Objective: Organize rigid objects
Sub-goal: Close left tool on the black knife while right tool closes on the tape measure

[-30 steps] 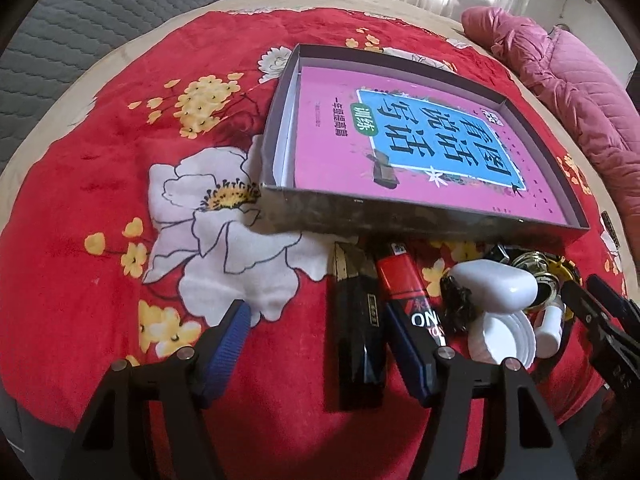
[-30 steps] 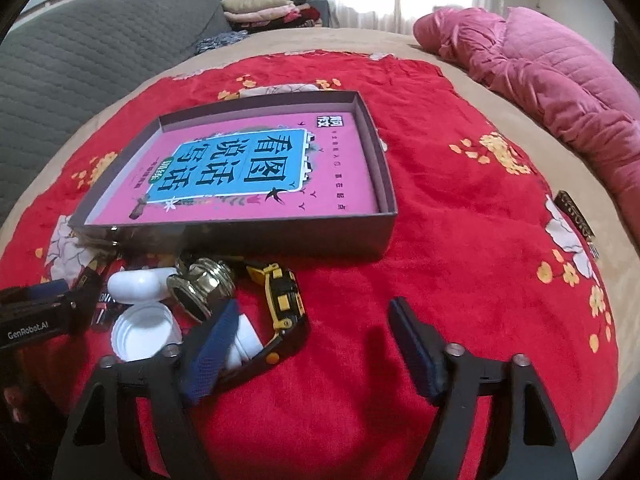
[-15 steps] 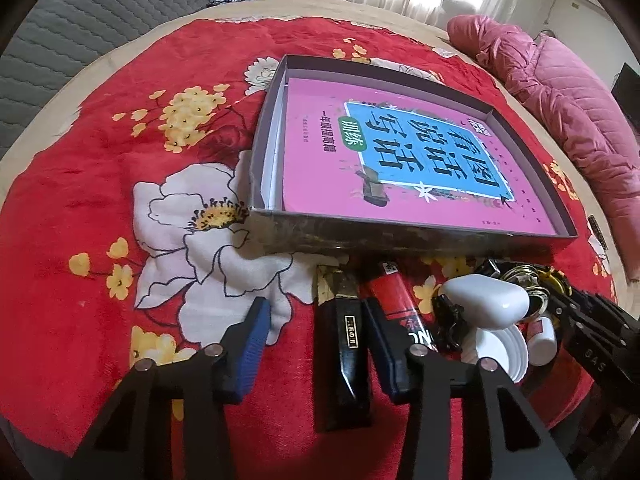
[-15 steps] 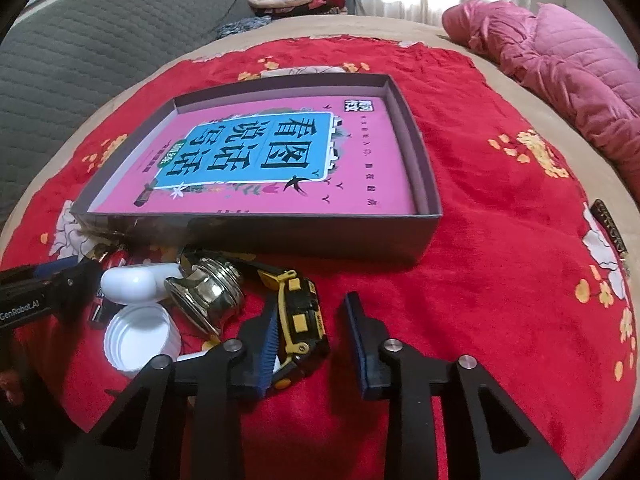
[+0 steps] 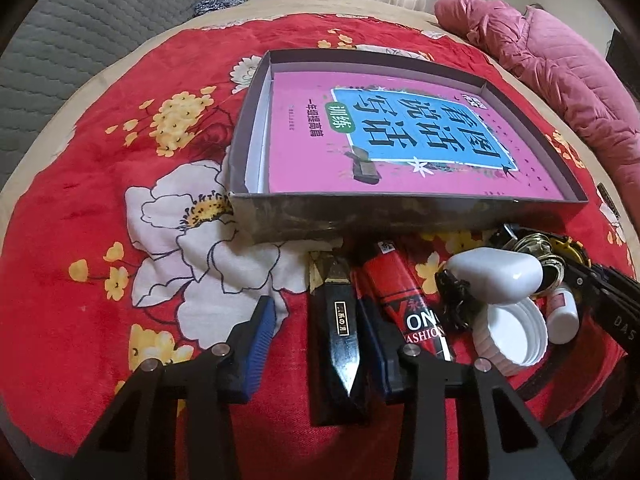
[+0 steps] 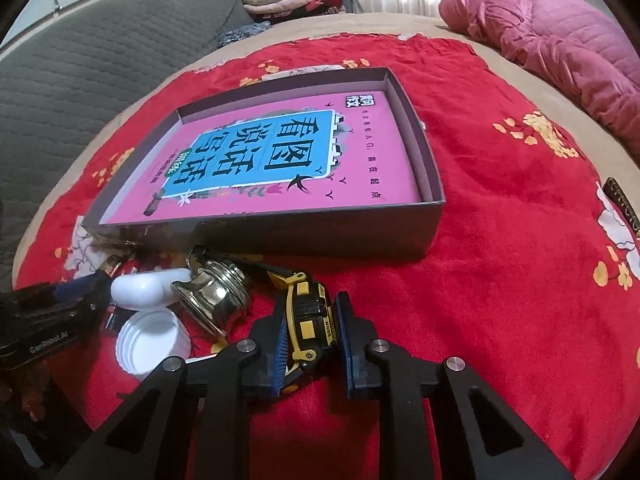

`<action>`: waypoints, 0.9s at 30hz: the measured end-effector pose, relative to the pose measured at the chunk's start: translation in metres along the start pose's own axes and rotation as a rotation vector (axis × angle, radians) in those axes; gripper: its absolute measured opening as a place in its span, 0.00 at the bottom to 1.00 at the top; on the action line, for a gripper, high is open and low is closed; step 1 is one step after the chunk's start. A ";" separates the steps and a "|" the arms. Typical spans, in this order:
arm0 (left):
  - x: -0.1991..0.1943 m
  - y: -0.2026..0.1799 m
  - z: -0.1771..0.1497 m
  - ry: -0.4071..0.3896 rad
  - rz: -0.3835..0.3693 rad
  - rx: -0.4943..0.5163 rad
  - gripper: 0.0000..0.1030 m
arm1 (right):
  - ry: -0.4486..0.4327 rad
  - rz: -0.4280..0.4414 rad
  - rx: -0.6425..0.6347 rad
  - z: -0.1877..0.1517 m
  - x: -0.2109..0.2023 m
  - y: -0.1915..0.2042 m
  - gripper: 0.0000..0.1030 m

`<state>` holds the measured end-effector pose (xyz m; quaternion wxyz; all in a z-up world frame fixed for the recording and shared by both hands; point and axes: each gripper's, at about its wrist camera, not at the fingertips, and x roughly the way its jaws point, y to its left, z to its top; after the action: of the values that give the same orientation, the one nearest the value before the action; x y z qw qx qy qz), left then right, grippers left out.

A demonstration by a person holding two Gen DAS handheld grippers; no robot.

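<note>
**poster1:** Left wrist view is showing the left hand-held gripper (image 5: 316, 344) closing around a black faceted lighter (image 5: 338, 332) lying on the red floral blanket (image 5: 100, 200). Its blue pads are sitting either side of the lighter, and there's a visible gap on the left pad, so it's not pinching yet. A red lighter (image 5: 404, 300) is lying right next to it.

**poster2:** And the right one? In the right wrist view the right hand-held gripper (image 6: 314, 344) is closing on the yellow-and-black tape measure (image 6: 310, 316), and the pads are looking pressed against its sides already.

**poster1:** Yeah, that's how it's reading to me too. As for progress, the dark box (image 5: 256, 128) is only holding a pink book (image 5: 400, 136). None of the small stuff is sitting in it.

**poster2:** So basically it's just starting. The white bottle (image 6: 144, 290), white cap (image 6: 152, 340) and brass knob (image 6: 214, 298) are all waiting in a huddle just in front of the box's near wall.

**poster1:** Guessing everything is going into the box, but that's only my read. Lots left either way.
</note>
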<state>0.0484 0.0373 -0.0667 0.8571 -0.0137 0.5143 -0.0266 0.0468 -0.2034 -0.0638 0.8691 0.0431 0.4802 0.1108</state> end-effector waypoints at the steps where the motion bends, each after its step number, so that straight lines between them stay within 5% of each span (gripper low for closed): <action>1: 0.000 0.000 -0.001 -0.005 0.002 0.005 0.39 | -0.002 -0.001 0.000 0.000 -0.001 0.000 0.20; 5: -0.004 -0.001 -0.003 -0.030 0.018 0.027 0.23 | -0.009 0.005 0.006 -0.001 -0.005 0.000 0.20; 27: -0.042 0.013 0.006 -0.127 -0.106 -0.069 0.22 | -0.115 -0.009 0.003 0.001 -0.040 0.001 0.19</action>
<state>0.0346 0.0530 -0.0275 0.8843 -0.0719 0.4582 -0.0533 0.0267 -0.2120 -0.0305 0.8957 0.0485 0.4298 0.1033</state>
